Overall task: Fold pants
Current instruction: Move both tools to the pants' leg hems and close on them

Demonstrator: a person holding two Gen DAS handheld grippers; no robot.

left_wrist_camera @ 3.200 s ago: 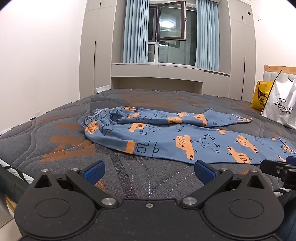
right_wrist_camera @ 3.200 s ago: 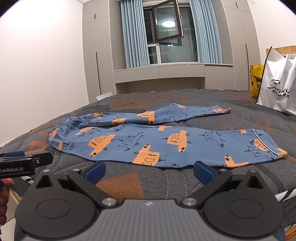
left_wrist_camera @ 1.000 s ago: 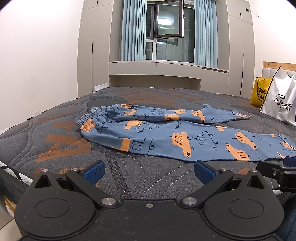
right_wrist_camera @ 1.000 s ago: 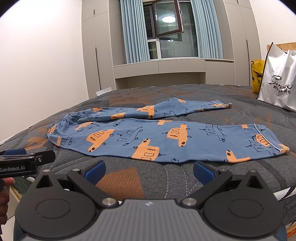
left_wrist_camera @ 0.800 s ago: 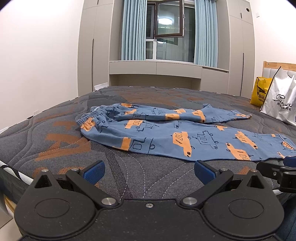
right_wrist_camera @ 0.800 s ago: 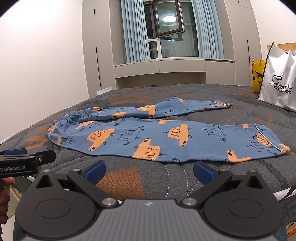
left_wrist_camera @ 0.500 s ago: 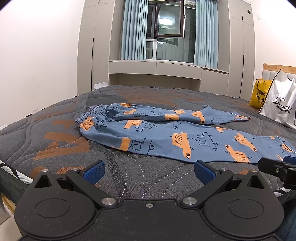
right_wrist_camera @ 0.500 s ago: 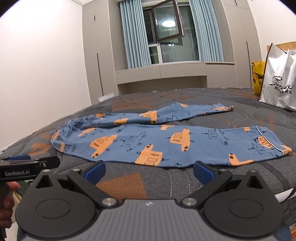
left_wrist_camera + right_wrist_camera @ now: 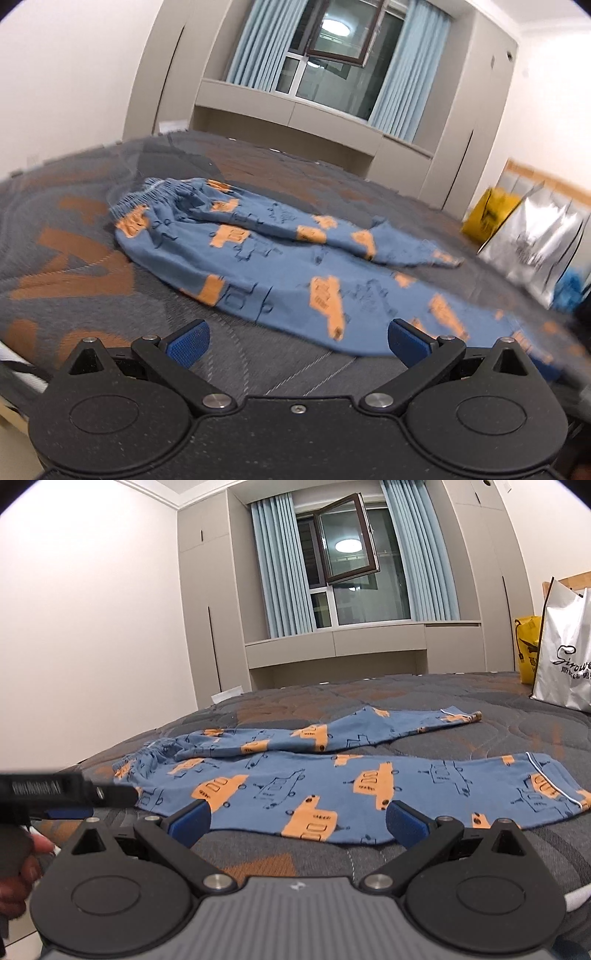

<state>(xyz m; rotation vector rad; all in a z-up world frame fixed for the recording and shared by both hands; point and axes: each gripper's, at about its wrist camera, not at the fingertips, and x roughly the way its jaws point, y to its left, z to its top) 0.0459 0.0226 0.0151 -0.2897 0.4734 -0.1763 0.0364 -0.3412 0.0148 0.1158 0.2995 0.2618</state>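
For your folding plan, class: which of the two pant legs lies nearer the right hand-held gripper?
The straighter, flatter leg, right ahead of the open right hand-held gripper; the other leg angles away behind it.

Motion-blurred pants point(image 9: 280, 266) and silver bag point(image 9: 532, 251) in left view; white bag point(image 9: 565, 653) cropped at right edge.

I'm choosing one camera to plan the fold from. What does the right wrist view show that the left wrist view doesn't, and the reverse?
Only the right wrist view shows the left gripper's body from the side, the hand holding it, and both cuffs sharply. Only the left wrist view, which is blurred, shows the waistband up close. Both show the pants spread flat and unfolded on the bed, the white bag, the yellow bag, and open jaws holding nothing.
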